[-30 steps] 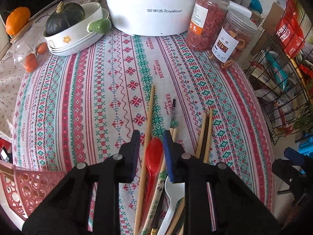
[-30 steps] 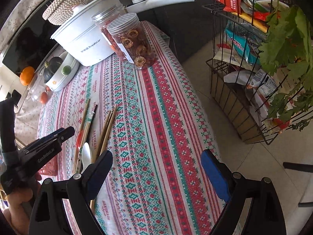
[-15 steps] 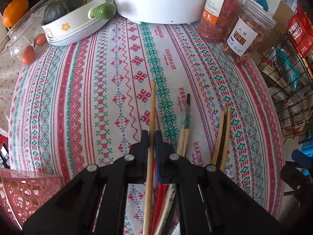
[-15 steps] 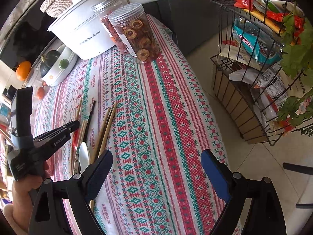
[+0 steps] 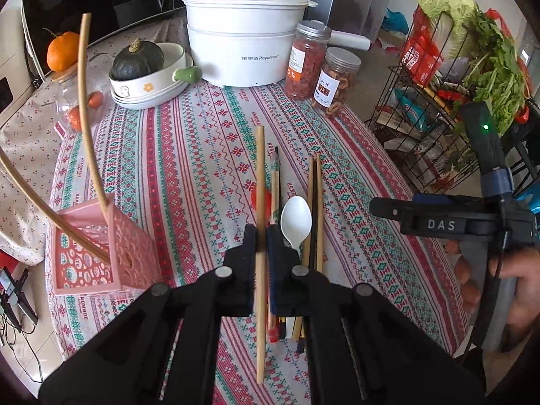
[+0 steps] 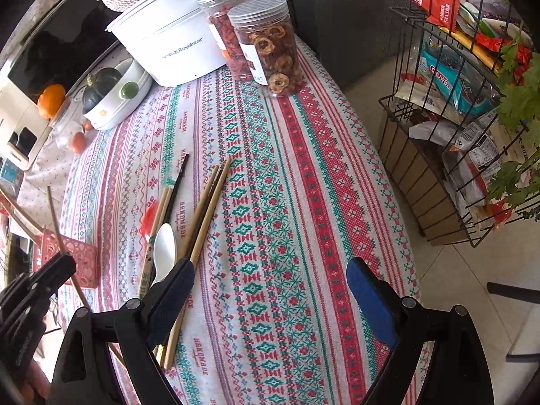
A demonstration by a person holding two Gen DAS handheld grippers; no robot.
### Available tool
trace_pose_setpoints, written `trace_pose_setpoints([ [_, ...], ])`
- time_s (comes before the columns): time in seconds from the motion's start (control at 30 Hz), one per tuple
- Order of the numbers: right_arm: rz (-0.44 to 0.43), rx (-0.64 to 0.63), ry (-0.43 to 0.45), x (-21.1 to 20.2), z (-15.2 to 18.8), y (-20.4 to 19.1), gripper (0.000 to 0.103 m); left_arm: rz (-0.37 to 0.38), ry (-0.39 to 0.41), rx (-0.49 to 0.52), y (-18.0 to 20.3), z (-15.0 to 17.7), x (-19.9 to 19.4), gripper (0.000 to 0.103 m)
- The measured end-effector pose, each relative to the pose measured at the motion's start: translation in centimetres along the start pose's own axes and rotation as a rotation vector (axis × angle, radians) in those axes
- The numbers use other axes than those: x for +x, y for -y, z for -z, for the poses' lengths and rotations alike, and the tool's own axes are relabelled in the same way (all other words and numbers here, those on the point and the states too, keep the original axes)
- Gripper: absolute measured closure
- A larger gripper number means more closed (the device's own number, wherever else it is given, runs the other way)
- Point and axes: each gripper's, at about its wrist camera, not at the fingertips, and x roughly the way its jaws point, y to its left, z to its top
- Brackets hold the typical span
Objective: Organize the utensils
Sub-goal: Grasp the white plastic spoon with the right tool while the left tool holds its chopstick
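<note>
left gripper (image 5: pixel 261 236) closed its jaws on one bamboo chopstick (image 5: pixel 259 182) and lifted it off the pile, pink basket (image 5: pixel 91 253) likely next; right gripper (image 6: pixel 270 283) stayed wide open, empty

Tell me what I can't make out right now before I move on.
- Near ends of the utensil pile: left wrist view, hidden behind the left gripper.
- Inside of the pink perforated plastic basket: its walls hide it.
- Jar label: print too small.
</note>
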Motion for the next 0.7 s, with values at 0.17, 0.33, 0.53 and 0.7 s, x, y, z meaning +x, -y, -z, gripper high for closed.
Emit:
trace_pose_setpoints([
  [0.17,-0.039,-0.034,-0.015,0.4,0.6,-2.5,0.01,0.01,0.069,0.008,-2.5,2.0,-3.7,0.096],
  [0.33,-0.078,-0.054,-0.034,1.7,0.8,-4.9,0.011,0.016,0.167,-0.035,-5.4,4.7,-6.2,0.096],
  [0.53,-0.155,-0.073,-0.05,3.9,0.2,-7.0,0.048,0.042,0.19,-0.059,-7.1,5.9,-7.4,0.096],
  [0.7,-0.164,-0.111,0.003,5.0,-0.8,-7.9,0.067,0.069,0.197,-0.079,-8.3,6.9,-8.5,0.096],
])
